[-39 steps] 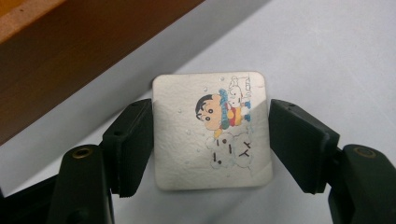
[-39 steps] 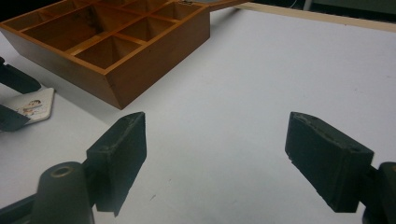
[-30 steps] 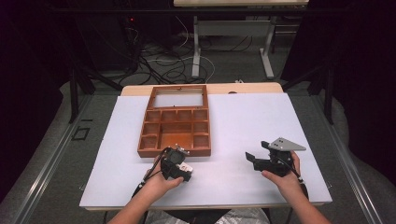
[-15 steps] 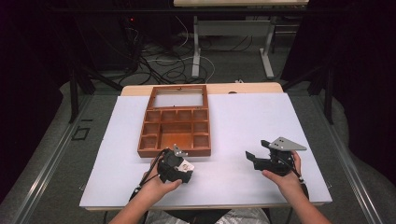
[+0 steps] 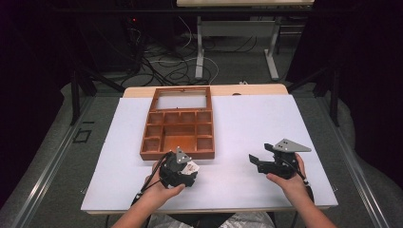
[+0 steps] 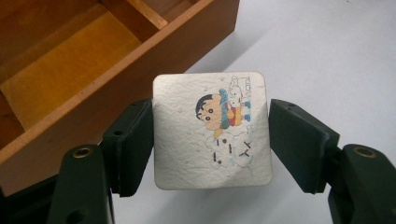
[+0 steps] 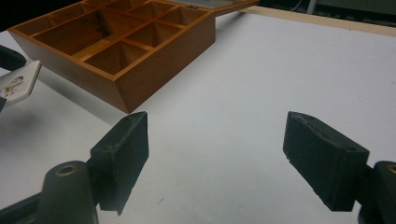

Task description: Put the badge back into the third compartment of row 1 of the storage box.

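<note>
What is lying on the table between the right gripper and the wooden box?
Nothing: in the right gripper view, only bare white table lies between the right gripper and the wooden box.

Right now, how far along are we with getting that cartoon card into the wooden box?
Done: the left gripper is shut on the cartoon card, lifted off the white table beside the near wall of the wooden box. In hand: carrying it toward the box. Left: placing it; the compartments in view look empty, lid open. The right gripper rests open and idle on the table.
</note>
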A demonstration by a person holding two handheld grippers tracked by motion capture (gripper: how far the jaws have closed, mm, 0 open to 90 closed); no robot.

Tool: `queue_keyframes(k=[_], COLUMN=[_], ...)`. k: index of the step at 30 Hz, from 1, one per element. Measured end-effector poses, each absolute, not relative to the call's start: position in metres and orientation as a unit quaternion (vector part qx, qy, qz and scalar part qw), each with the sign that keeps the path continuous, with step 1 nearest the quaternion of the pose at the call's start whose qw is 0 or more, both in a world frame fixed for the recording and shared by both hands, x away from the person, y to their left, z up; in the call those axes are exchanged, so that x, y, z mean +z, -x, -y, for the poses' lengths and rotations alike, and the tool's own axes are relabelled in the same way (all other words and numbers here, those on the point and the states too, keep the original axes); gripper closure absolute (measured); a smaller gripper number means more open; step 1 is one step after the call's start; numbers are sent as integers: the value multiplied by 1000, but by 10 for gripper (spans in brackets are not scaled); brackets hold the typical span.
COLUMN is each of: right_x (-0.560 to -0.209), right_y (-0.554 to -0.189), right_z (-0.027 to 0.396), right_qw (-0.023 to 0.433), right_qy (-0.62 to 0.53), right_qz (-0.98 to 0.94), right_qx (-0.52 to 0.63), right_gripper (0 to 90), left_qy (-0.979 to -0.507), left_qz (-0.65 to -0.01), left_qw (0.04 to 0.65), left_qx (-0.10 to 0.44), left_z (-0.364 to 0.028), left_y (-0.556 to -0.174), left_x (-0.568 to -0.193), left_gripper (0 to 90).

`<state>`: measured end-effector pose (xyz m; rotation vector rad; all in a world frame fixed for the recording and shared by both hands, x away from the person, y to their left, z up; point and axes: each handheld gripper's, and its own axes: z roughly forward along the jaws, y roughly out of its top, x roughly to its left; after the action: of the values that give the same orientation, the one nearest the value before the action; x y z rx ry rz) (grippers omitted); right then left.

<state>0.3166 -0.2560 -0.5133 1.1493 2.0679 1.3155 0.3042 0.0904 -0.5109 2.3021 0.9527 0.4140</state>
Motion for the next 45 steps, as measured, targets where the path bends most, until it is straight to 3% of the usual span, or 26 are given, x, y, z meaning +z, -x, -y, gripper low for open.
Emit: queue_keyframes(k=[10, 25, 36, 45], right_x=[-509, -505, -500, -494], right_y=[-317, -315, -317, -318], right_z=[254, 249, 242, 230], right_qw=[153, 114, 43, 15], right_qy=[-445, -438, -428, -412], right_qz=[-748, -758, -766, -771], right_qx=[468, 470, 478, 485], right_gripper=[246, 283, 315, 366], left_qy=[-867, -862, -867, -862], left_qz=[-329, -284, -250, -242], left_qw=[320, 353, 365, 379], left_qx=[193, 228, 231, 234], left_z=[-90, -89, -84, -82], left_y=[-300, -294, -288, -284], left_x=[-509, -506, -506, -503], left_gripper=[333, 333, 333, 333])
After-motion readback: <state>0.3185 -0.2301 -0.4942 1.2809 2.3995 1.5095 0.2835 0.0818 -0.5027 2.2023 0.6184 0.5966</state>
